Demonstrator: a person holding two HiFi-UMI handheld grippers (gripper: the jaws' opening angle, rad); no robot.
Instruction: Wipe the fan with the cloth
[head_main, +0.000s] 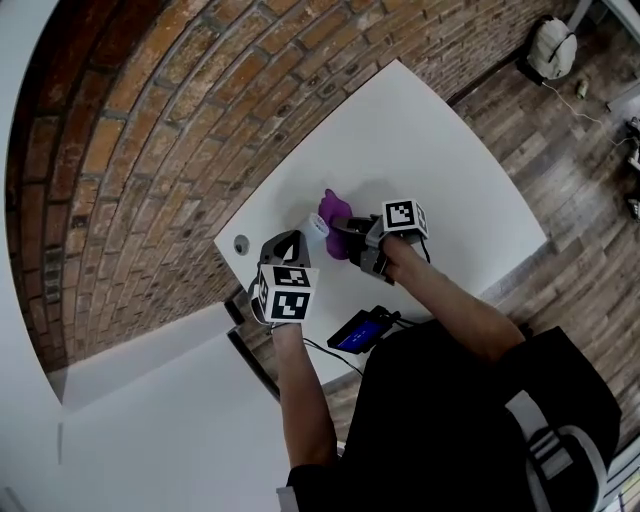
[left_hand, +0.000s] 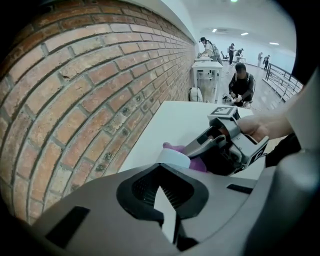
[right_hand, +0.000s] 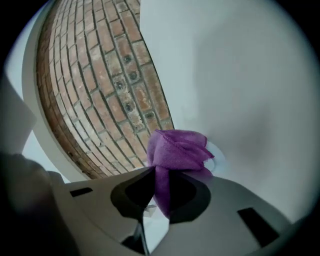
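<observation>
the left gripper (head_main: 290, 240) is clenching shut, apparently pinching the small white fan (left_hand: 174, 159) at its tips and steadying it above the table (head_main: 440, 150). at the fan's 3 o'clock, the right gripper (head_main: 347, 232) is grasping the purple cloth (right_hand: 177, 150), which is bunching ahead of the jaws and facing the fan.

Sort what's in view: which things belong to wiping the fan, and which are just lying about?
In use: purple cloth, clamped in the right gripper; small white fan; left gripper, shut, near it.
Lying about: backpack on the floor; blue-screened device by the table edge.
</observation>
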